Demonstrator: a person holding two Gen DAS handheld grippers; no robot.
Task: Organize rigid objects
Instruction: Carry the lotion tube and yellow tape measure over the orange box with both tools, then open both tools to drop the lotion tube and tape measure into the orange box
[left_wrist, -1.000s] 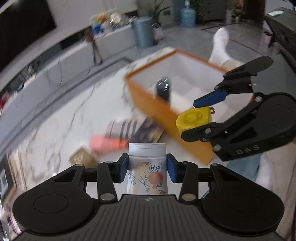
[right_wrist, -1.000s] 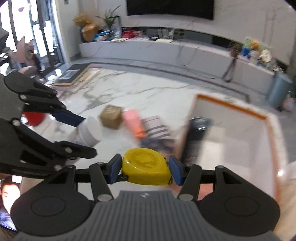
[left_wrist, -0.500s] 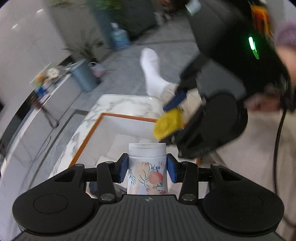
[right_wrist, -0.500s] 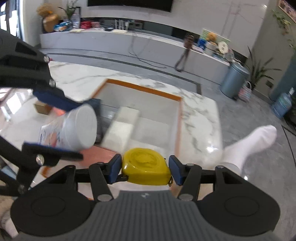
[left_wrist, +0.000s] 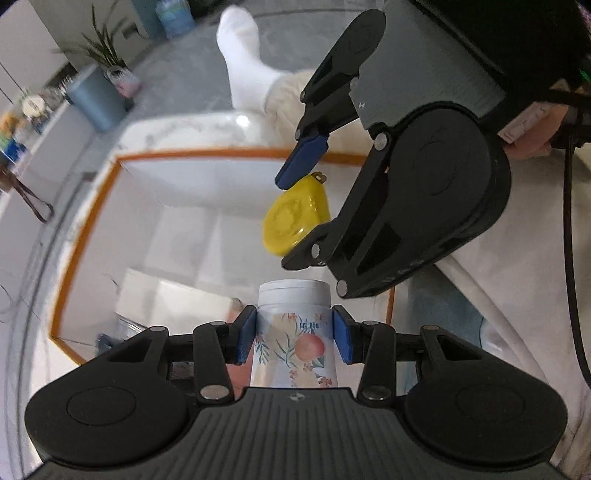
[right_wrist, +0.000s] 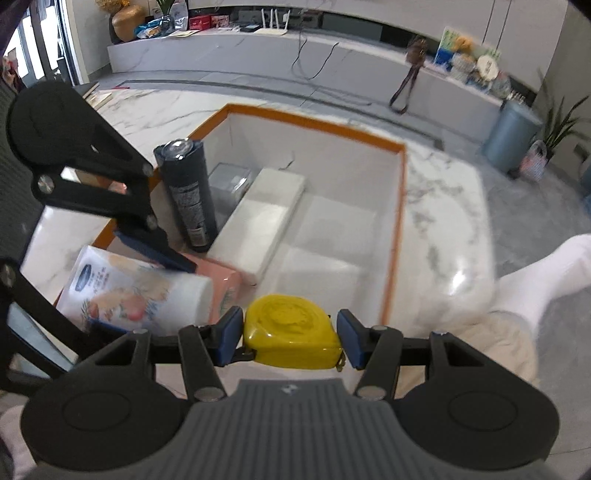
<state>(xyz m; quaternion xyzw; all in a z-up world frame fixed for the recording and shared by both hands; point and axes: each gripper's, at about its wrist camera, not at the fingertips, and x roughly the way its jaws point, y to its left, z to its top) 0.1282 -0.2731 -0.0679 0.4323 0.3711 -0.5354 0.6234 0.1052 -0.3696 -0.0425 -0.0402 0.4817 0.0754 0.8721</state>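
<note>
My left gripper (left_wrist: 293, 334) is shut on a white flower-printed bottle (left_wrist: 293, 339), held over the near part of the orange-rimmed white box (left_wrist: 236, 154). The right gripper (right_wrist: 290, 334) is shut on a yellow tape measure (right_wrist: 291, 328) above the box's near edge. In the left wrist view the tape measure (left_wrist: 295, 216) and the right gripper (left_wrist: 303, 206) hang over the box's right side. The right wrist view shows the bottle (right_wrist: 136, 291) in the left gripper (right_wrist: 136, 277) at lower left, over the orange-rimmed box (right_wrist: 395, 229).
Inside the box stand a black can (right_wrist: 188, 192), white boxes (right_wrist: 266, 221), a clear case (right_wrist: 229, 182) and a pink box (right_wrist: 225, 280). The box sits on a marble table (right_wrist: 443, 221). A person's white-socked foot (right_wrist: 546, 273) lies right of it; a blue bin (right_wrist: 511, 142) stands beyond.
Both grippers have moved from beside the box to above it and tipped downward, keeping their objects. The left gripper has rolled, and the table items left of the box are out of view.
</note>
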